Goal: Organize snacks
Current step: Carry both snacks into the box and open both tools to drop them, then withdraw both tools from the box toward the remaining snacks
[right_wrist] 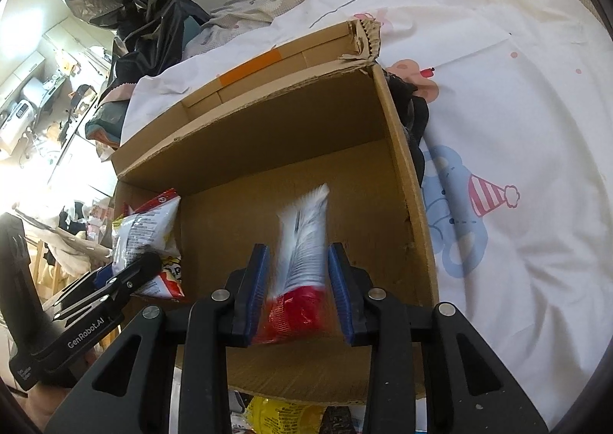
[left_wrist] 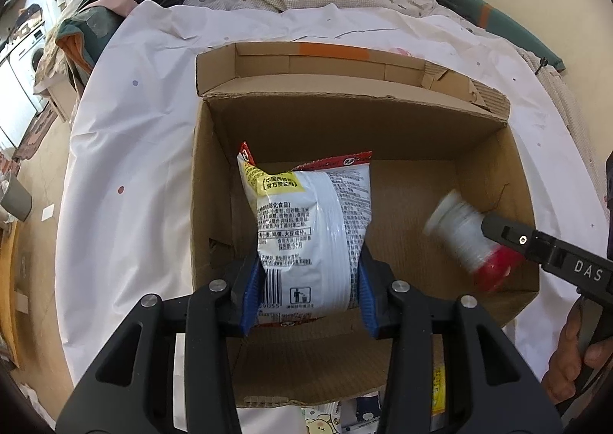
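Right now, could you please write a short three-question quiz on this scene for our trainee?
1. True or false: the left gripper grips a white snack bag.
2. The red-and-white packet sits between the pads of the: A) left gripper B) right gripper C) neither
3. Fill in: both snacks are over the open cardboard ___.

Key: 1 true; 2 B; 3 box.
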A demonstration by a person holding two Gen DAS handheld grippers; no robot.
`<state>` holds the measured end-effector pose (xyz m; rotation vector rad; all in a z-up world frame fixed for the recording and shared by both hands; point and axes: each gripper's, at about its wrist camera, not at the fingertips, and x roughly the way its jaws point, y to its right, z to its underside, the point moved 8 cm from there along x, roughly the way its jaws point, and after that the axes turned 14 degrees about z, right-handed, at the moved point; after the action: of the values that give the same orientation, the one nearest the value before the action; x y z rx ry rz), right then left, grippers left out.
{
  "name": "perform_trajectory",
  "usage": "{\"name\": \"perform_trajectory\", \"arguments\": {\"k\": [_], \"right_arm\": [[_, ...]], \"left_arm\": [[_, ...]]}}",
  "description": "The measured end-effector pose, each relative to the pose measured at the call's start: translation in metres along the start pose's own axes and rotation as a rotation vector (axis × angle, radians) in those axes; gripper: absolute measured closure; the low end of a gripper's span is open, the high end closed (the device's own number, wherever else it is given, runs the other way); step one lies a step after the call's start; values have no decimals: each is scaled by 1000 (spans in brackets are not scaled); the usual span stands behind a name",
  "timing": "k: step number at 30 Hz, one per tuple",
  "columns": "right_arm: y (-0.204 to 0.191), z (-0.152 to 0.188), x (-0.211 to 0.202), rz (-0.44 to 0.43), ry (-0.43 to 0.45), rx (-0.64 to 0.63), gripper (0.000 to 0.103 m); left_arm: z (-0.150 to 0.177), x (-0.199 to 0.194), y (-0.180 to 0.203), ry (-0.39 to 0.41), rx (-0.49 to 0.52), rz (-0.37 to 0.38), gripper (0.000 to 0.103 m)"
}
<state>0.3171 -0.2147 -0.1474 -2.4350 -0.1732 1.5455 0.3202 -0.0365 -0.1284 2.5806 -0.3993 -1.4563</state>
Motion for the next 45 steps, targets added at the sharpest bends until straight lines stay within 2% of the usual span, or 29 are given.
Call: {"name": "perform_trajectory", "arguments": {"k": [4,5,6,7,8,9,12,33,45], "right_arm": [[-2,-2,-1,-8,4,0,67],[-1,-2,0,-7,-3,5,66],[0,-2,1,-7,-8,10,57],[1,-2,1,-10,-10,19,45],[1,-2,1,-10,-8,22,40],[2,-3,-1,-7,0,24,37],[2,-6,-4,-2,16,20,29],[6,4,-44,-26,64,53,29],[12,30,-69,-9,66,51,29]], "left_arm": [[0,-2,0,4,-13,7,59],[-1,-4,0,8,-14,7,52],[-2,-5,0,13,-15,6,39],[-3,-8,-1,26,-18,3,33],[-4,-10,-1,36,-20,2,24],[-5,-12,-1,48,-20,3,21],[-6,-16,0,60,-18,-1,20],[6,-53,-10,104,-47,-24,20],[39,-74,-21,100,-149,-20,20]]}}
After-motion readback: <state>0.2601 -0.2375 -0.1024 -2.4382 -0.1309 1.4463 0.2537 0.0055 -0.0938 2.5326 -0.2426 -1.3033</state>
